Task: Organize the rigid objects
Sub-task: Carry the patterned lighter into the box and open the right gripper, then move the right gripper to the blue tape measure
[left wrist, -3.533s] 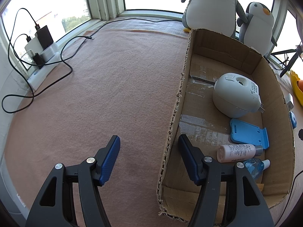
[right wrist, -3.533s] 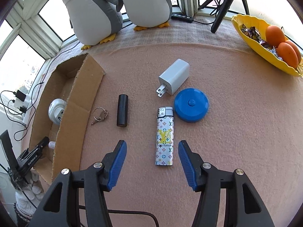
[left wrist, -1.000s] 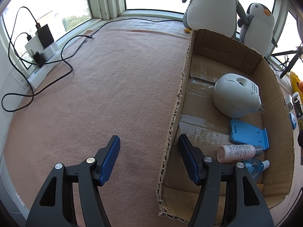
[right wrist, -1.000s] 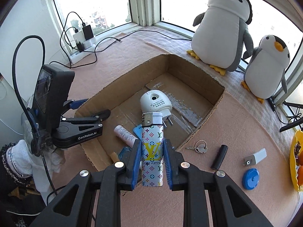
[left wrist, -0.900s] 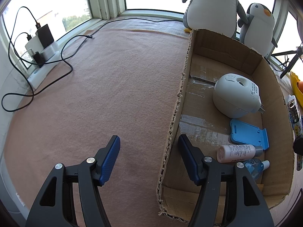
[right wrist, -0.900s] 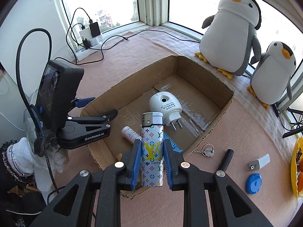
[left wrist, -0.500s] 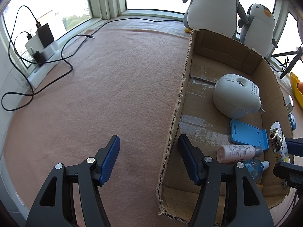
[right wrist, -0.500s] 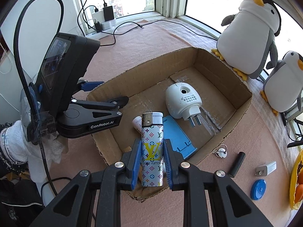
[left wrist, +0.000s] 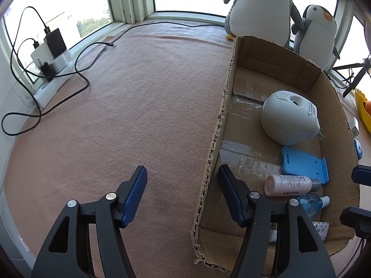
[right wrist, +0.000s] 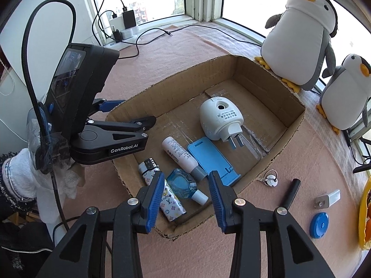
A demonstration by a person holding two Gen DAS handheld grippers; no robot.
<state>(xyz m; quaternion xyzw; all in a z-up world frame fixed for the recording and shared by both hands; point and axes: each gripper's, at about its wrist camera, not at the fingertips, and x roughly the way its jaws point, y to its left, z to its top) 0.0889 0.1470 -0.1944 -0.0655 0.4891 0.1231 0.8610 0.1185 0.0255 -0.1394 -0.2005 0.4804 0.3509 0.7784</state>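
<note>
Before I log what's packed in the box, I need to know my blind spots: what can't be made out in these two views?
- Lighter: right wrist view, lower half behind the right gripper finger; left wrist view shows only a sliver.
- Keys: right wrist view, too small to count.
- Yellow bowl: cut off by the frame edge, contents unclear.
- Cardboard box near corner: left wrist view, hidden by the left gripper.
</note>
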